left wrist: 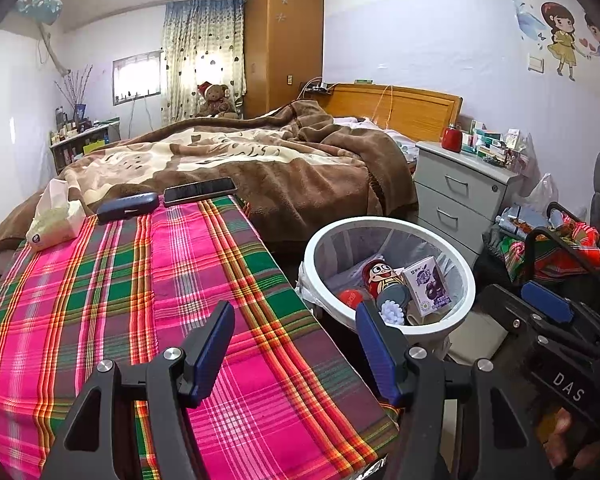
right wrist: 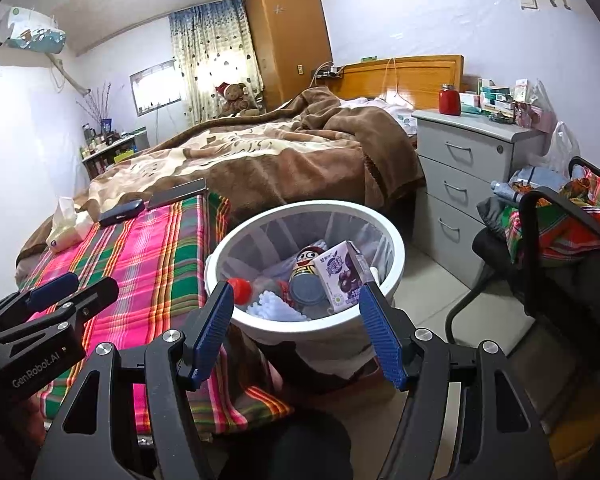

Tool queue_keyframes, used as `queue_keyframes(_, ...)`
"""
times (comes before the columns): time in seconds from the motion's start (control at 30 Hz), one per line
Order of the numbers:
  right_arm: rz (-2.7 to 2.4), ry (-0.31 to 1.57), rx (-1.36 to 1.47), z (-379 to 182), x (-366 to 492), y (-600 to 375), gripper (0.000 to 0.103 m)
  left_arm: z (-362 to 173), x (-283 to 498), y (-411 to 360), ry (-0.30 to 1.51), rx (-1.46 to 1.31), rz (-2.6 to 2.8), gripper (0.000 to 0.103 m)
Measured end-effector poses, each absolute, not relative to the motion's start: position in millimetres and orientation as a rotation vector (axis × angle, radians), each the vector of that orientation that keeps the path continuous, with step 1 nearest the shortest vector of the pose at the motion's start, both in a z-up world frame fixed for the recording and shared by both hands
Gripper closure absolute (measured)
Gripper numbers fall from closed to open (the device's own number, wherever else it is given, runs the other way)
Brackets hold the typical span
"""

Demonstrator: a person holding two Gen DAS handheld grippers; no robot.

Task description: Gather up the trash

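A white round trash bin (left wrist: 392, 226) (right wrist: 396, 256) with a clear liner stands on the floor beside the table. Inside lie a cartoon-print can (left wrist: 384, 280) (right wrist: 306, 276), a purple milk carton (left wrist: 428, 286) (right wrist: 340, 276), a red bottle cap (left wrist: 350, 298) (right wrist: 240, 290) and a white lumpy piece (left wrist: 392, 312) (right wrist: 274, 306). My left gripper (left wrist: 296, 328) is open and empty over the plaid-covered table (left wrist: 120, 280) at its right edge. My right gripper (right wrist: 296, 312) is open and empty just above the bin's near rim.
On the table's far end lie a tissue pack (left wrist: 54, 220), a dark glasses case (left wrist: 128, 207) and a phone (left wrist: 200, 191). Behind is a bed with a brown blanket (left wrist: 260, 152). A grey drawer unit (left wrist: 460, 196) and a chair with clothes (right wrist: 560, 224) stand at the right.
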State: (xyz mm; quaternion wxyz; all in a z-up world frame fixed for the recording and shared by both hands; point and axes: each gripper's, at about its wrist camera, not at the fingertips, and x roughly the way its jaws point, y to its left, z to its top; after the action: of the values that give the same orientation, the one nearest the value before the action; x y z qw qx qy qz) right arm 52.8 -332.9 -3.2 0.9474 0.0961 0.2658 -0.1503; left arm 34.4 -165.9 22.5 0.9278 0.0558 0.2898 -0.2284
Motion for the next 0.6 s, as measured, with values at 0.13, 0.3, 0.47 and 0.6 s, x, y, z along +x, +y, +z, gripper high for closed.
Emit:
queue_keyframes(0.13,-0.305,0.542,0.197,-2.6,52.4,-332.2,0.037,22.3,34.5,-165.5,0.595,0.111,-0.468,0.040)
queue_keyframes(0.3,-0.305,0.541,0.196,-2.8,52.1,-331.6,0.037,22.0,33.6,-164.5,0.598,0.110,-0.468,0.040)
queue_keyframes(0.47,-0.307,0.543,0.196,-2.5,51.5,-331.3,0.037,22.7,31.6,-165.6,0.598,0.108,-0.468,0.040)
queue_keyframes(0.6,-0.309,0.542,0.197,-2.5,50.9,-330.9,0.037,22.7,31.9,-166.4,0.600,0.108,-0.468,0.040)
